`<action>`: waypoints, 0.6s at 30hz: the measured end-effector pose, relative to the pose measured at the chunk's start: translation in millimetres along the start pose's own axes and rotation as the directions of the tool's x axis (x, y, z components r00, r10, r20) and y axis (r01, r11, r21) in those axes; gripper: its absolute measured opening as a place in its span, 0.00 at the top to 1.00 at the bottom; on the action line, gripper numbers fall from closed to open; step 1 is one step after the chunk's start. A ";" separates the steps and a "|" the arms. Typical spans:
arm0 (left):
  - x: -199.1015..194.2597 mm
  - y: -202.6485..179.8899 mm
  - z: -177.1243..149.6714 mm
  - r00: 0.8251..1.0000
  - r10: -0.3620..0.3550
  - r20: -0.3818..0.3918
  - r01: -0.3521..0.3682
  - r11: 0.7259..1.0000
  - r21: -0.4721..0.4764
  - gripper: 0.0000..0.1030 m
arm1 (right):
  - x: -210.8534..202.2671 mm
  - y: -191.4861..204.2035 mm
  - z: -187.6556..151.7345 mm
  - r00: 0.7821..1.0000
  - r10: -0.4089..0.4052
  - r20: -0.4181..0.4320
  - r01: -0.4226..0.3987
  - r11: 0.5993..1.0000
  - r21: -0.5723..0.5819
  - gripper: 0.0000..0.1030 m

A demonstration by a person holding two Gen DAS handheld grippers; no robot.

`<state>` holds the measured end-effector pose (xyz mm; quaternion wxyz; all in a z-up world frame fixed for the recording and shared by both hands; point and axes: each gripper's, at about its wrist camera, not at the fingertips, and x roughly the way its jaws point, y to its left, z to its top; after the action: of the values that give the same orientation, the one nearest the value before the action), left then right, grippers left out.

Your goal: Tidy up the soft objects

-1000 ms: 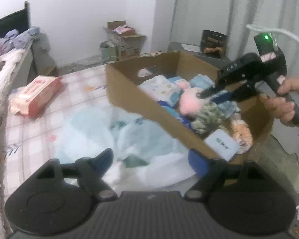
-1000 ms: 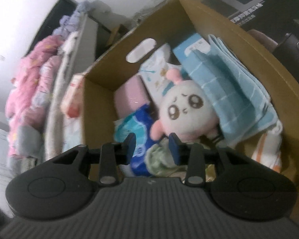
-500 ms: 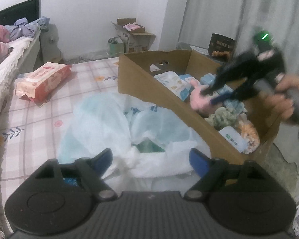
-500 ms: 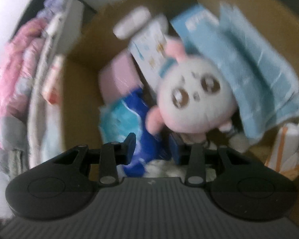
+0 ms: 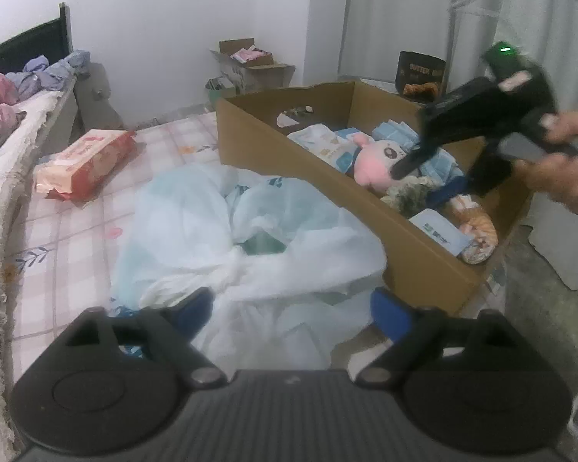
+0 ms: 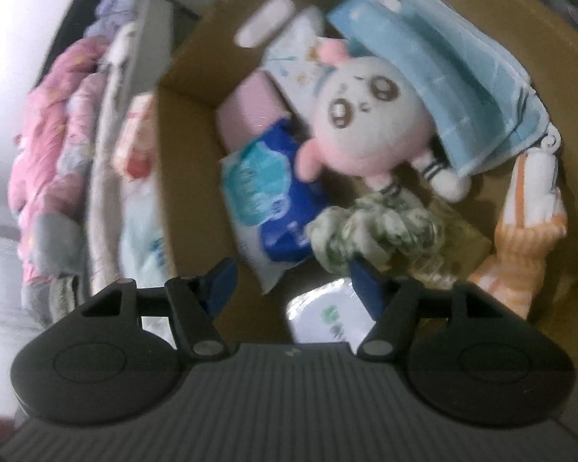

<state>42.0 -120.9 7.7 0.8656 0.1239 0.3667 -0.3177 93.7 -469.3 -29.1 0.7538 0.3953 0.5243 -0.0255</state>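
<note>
A pink and white plush toy (image 6: 370, 123) (image 5: 370, 158) lies in the open cardboard box (image 6: 189, 154) (image 5: 273, 146), against a folded pale blue towel (image 6: 462, 77). My right gripper (image 6: 293, 283) (image 5: 422, 181) hangs over the box. Its jaws are opening and nothing is between them. Just beyond its fingertips are a blue tissue pack (image 6: 273, 200) and a mottled green soft bundle (image 6: 370, 231). My left gripper (image 5: 293, 308) is open and still widening, above a crumpled white and pale blue plastic bag (image 5: 231, 231) on the bed.
An orange striped cloth (image 6: 528, 238) and a white pack (image 6: 327, 315) lie at the box's near end. A red and pink wipes pack (image 5: 84, 161) sits on the checked sheet. Bedding is piled at the left, and more cartons (image 5: 250, 65) stand by the far wall.
The right gripper's jaws have spread from narrow to wide, and the plush toy now lies farther from them in the box. The left gripper has crept closer over the bag.
</note>
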 end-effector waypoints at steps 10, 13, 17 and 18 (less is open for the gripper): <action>-8.1 -6.9 -9.0 1.000 -0.001 -0.008 0.001 1.000 -0.011 0.09 | 23.9 -9.0 14.3 0.999 -0.042 -0.004 0.042 0.999 0.034 0.36; -8.0 -10.3 -10.2 1.000 0.003 -0.008 -0.003 1.000 -0.002 0.07 | -2.6 -8.9 1.4 0.998 -0.021 0.061 0.020 1.000 0.021 0.34; -11.2 -14.3 -10.6 0.999 0.031 0.022 -0.032 0.999 0.008 0.02 | -54.8 -5.9 -24.6 0.977 0.029 0.211 -0.026 0.999 -0.019 0.29; -12.8 -14.9 -10.4 0.999 0.042 0.031 -0.042 0.999 0.005 0.01 | -68.2 -4.5 -31.6 0.966 0.045 0.255 -0.038 0.999 -0.032 0.27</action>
<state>19.9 -121.8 9.8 0.8774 0.1290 0.3496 -0.3022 36.7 -478.4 19.3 0.8206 0.3896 0.4147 -0.0533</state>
